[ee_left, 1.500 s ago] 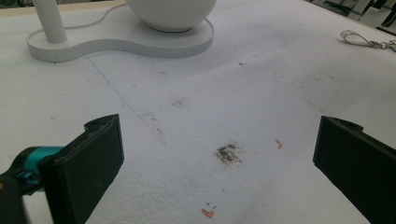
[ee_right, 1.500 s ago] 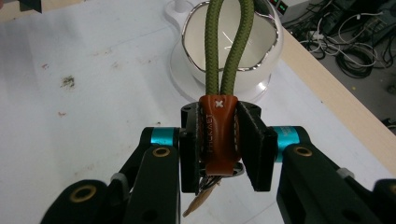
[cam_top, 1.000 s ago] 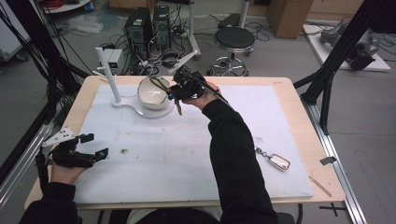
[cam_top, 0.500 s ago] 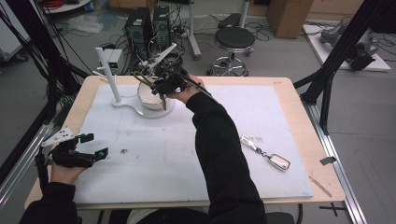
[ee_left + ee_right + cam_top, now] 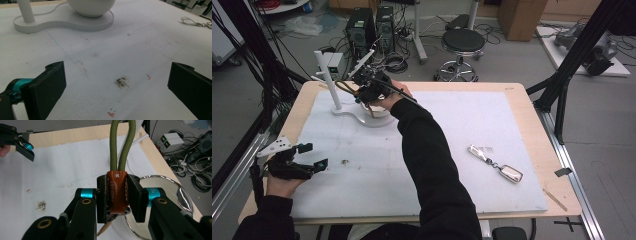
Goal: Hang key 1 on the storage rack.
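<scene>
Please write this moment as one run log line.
right gripper: shut on brown leather tab of green cord loop | above bowl by white post | left gripper: open, holding nothing

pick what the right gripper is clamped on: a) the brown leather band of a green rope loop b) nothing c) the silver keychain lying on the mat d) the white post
a: in the right gripper view the right gripper has its jaws pressed on the brown leather band of the green rope loop.
</scene>
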Demonstrator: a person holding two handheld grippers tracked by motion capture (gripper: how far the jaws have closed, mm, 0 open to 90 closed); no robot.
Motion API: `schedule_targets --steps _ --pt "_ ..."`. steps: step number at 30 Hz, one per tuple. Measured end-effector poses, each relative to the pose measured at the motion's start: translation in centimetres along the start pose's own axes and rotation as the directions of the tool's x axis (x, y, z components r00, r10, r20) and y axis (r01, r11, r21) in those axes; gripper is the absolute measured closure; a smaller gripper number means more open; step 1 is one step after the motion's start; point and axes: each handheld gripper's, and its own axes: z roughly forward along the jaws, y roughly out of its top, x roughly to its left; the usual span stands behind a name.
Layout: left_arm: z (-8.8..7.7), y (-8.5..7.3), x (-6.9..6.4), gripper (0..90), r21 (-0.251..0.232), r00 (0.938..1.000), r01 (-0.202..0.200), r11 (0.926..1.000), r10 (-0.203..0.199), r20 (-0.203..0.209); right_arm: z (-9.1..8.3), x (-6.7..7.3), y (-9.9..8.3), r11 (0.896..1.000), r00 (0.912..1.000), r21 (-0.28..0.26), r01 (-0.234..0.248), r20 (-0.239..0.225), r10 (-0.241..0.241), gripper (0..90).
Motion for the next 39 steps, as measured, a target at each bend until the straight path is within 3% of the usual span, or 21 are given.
schedule_targets --steps 8,14,19,27,29,39 --pt "0.0 0.0 0.0 2.3 -0.001 1.0 0.0 1.0 0.0 0.0 1.3 0.2 1.5 1.0 0.9999 -0.004 0.004 -0.015 -0.004 70.8" --pt "0.0 0.0 0.1 2.2 -0.005 1.0 0.004 1.0 -0.004 0.001 1.5 0.3 3.6 1.0 0.9998 -0.023 0.007 -0.02 -0.007 70.8" --pt "-0.1 0.0 0.1 2.2 -0.006 1.0 0.005 1.0 -0.005 0.002 1.7 0.0 4.3 0.999 0.9997 -0.038 -0.003 -0.023 0.002 70.8" --pt "-0.1 0.0 0.2 2.2 -0.006 1.0 0.007 1.0 -0.007 0.004 3.3 -0.3 5.3 1.0 0.9999 -0.024 0.01 -0.003 -0.01 70.8" --pt "-0.1 0.0 0.2 2.3 -0.005 0.9999 0.008 1.0 -0.008 0.006 3.9 0.0 5.7 1.0 0.9993 -0.005 0.026 0.027 -0.026 70.8" --pt "-0.2 -0.1 0.2 2.2 -0.003 0.9999 0.009 1.0 -0.009 0.005 5.3 0.0 6.3 1.0 0.9979 0.016 0.016 0.062 -0.017 70.4"
